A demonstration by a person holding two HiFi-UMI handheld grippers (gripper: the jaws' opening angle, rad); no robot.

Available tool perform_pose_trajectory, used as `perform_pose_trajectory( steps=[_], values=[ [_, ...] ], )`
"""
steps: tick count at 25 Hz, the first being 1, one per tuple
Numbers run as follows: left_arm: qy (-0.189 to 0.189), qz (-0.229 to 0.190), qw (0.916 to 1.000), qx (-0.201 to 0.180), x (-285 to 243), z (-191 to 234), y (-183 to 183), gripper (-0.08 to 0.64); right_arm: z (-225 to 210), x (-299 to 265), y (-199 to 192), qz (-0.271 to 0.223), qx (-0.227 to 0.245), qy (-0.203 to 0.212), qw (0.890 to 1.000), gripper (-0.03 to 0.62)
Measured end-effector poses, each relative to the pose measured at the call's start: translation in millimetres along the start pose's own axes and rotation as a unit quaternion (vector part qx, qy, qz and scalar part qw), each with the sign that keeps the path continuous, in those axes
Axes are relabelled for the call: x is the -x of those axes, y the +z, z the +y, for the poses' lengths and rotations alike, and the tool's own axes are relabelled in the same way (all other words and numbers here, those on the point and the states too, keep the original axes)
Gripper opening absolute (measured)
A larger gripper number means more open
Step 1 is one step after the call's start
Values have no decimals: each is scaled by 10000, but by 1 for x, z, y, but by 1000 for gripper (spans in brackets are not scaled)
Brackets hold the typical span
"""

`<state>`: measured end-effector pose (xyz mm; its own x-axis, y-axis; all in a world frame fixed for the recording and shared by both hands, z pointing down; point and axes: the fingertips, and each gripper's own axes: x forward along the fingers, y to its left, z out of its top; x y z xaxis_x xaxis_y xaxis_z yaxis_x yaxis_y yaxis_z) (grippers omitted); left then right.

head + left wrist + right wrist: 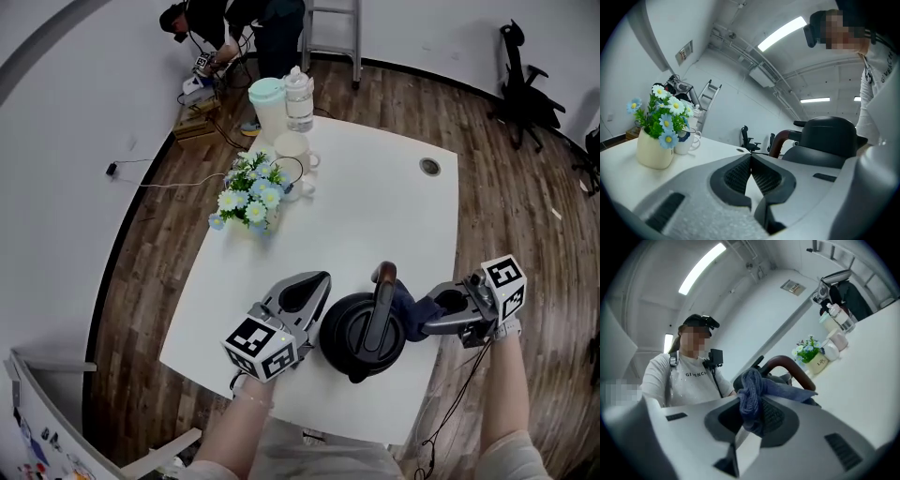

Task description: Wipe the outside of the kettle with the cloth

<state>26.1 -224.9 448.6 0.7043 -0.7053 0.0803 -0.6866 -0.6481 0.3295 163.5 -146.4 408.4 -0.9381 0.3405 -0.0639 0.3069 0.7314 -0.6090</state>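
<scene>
Okay, head view: black kettle (364, 336) stands on the white desk (375, 216) near its front edge, between both tools. Left tool (322, 283) sits just beside the kettle's left side. Right tool (427, 316) presses a blue cloth (409, 304) against the kettle's right side. Flower pot (249, 202) stands farther back.
Left gripper view: jaws together, nothing between them.
Right gripper view: jaws clamped on the bunched cloth, with the kettle just behind it.

Left gripper (320, 283) jaws together, empty — right gripper (429, 317) clamped on cloth (751, 397).
</scene>
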Motion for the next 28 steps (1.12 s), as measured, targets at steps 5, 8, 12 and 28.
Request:
perform_pose_trajectory(
  steps=[5, 8, 12, 28],
  values=[
    [219, -36, 9998, 14, 8, -2, -6, 6, -39, 10, -57, 418, -200, -1661, 9850, 55],
    [499, -86, 9987, 2, 17, -1, -6, 6, -35, 25, -51, 233, 559, -2925, 9543, 55],
    [432, -163, 9989, -59, 29, -13, 4, 6, 33, 1, 30, -700, 1945, -3470, 9148, 55],
    [-167, -507, 9986, -58, 101, -52, 41, 6, 113, -172, 87, 373, 2821, -3498, 8925, 55]
  ],
)
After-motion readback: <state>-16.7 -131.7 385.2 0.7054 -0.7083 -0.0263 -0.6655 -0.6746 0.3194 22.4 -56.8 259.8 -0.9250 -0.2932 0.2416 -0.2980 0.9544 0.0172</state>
